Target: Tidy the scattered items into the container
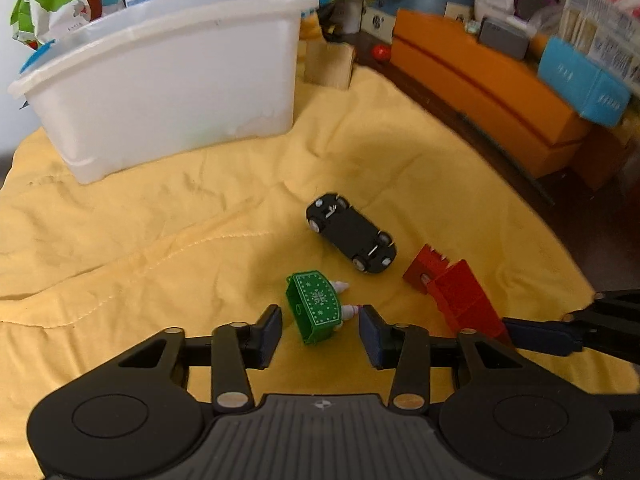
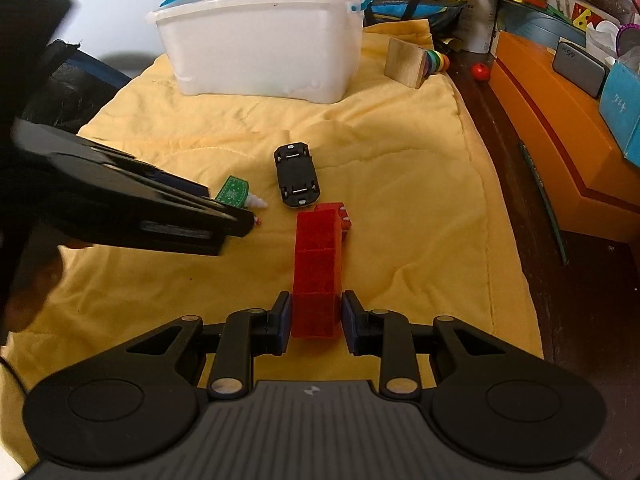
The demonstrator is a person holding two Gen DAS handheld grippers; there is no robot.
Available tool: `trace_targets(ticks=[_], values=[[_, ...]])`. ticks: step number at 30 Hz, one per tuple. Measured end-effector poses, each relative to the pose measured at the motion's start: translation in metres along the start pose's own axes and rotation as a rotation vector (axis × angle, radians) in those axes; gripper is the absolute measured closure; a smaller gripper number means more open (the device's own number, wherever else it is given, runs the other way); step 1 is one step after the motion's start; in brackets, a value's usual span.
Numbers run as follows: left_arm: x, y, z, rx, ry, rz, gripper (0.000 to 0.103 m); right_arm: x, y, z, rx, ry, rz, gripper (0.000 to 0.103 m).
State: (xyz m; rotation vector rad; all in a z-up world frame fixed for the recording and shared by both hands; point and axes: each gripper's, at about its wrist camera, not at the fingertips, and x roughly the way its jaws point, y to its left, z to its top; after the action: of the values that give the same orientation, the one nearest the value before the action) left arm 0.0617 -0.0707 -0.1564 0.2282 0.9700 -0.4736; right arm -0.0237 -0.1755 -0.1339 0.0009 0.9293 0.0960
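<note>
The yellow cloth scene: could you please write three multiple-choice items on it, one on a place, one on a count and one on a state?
1. Where does the green toy lie?
A. In the white bin
B. Between the left claw's fingers
C. On top of the car

2. How many toys lie loose on the cloth?
A. Three
B. Five
C. One

3. How does the black car lie?
A. On its wheels
B. Standing on its nose
C. Upside down

Key:
1 B: in the left wrist view the green toy sits between the open fingers of the left claw.
2 A: the green toy, the car and the red block, none yet in the white bin.
3 C: its underside and axles face up.
</note>
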Motion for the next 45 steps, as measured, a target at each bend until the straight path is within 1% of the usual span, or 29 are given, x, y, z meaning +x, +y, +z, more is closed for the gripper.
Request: trace_targets(ticks=[1,5,7,8,12,13,15,17,18,21,24,25,26,27,29,30,32,34,35,38,41,43,45], values=[[0.002,-0.001,-0.001,0.005,0.003,0.007,0.067,0.0,0.001,0.0,-0.002,-0.003,-0.002,0.072],[-0.007,0.009,-0.004,0.002,-0.03,0.027,0.067,-0.002,0.004,-0.001,-0.023,-0.03,-0.027,0.071],[-0.011,0.021,-0.005,-0.016,-0.022,0.041,0.067,-0.005,0.004,-0.001,-0.024,-0.056,-0.035,0.067],[-0.012,0.026,-0.005,-0.022,-0.019,0.048,0.067,-0.007,0.004,-0.001,-0.021,-0.071,-0.035,0.065],[-0.021,0.035,-0.009,-0.021,-0.032,0.067,0.067,-0.012,0.002,0.002,0.018,-0.113,-0.008,0.065],[-0.022,0.035,-0.01,-0.022,-0.034,0.067,0.067,-0.011,0.001,0.003,0.033,-0.106,-0.003,0.065],[-0.025,0.035,-0.011,-0.026,-0.04,0.071,0.067,-0.002,0.002,0.005,0.054,-0.05,-0.001,0.066],[-0.029,0.036,-0.012,-0.031,-0.052,0.076,0.067,-0.001,0.007,0.003,0.053,-0.043,0.038,0.067],[-0.031,0.036,-0.013,-0.032,-0.058,0.079,0.067,-0.003,0.013,0.001,0.027,-0.053,0.059,0.067],[-0.032,0.039,-0.015,-0.037,-0.063,0.093,0.067,-0.007,0.041,-0.003,-0.106,-0.074,0.081,0.066],[-0.033,0.046,-0.017,-0.064,-0.056,0.104,0.068,-0.008,0.06,-0.007,-0.175,-0.082,0.136,0.064],[-0.034,0.049,-0.018,-0.073,-0.055,0.104,0.074,-0.008,0.064,-0.007,-0.187,-0.076,0.165,0.064],[-0.034,0.051,-0.019,-0.08,-0.051,0.104,0.077,-0.009,0.065,-0.006,-0.188,-0.074,0.193,0.066],[-0.034,0.052,-0.019,-0.085,-0.05,0.105,0.077,-0.011,0.066,-0.006,-0.186,-0.077,0.207,0.066],[-0.036,0.054,-0.02,-0.084,-0.051,0.106,0.077,-0.015,0.064,-0.006,-0.18,-0.098,0.185,0.066],[-0.037,0.054,-0.021,-0.082,-0.053,0.107,0.077,-0.018,0.06,-0.005,-0.161,-0.115,0.16,0.066],[-0.04,0.054,-0.022,-0.079,-0.057,0.107,0.077,-0.02,0.046,-0.001,-0.08,-0.141,0.108,0.065],[-0.041,0.054,-0.023,-0.079,-0.062,0.104,0.077,-0.015,0.029,0.003,0.029,-0.116,0.074,0.064],[-0.042,0.054,-0.023,-0.078,-0.065,0.099,0.077,-0.01,0.021,0.004,0.083,-0.094,0.073,0.064],[-0.042,0.053,-0.025,-0.076,-0.066,0.094,0.077,0.0,0.006,0.005,0.212,-0.052,0.116,0.064],[-0.04,0.054,-0.024,-0.076,-0.063,0.094,0.077,0.01,0.0,0.004,0.287,-0.023,0.156,0.063],[-0.038,0.056,-0.023,-0.081,-0.059,0.089,0.077,0.014,0.003,0.002,0.301,-0.015,0.174,0.063],[-0.037,0.056,-0.023,-0.09,-0.061,0.083,0.077,0.014,0.01,0.005,0.258,-0.012,0.178,0.071]])
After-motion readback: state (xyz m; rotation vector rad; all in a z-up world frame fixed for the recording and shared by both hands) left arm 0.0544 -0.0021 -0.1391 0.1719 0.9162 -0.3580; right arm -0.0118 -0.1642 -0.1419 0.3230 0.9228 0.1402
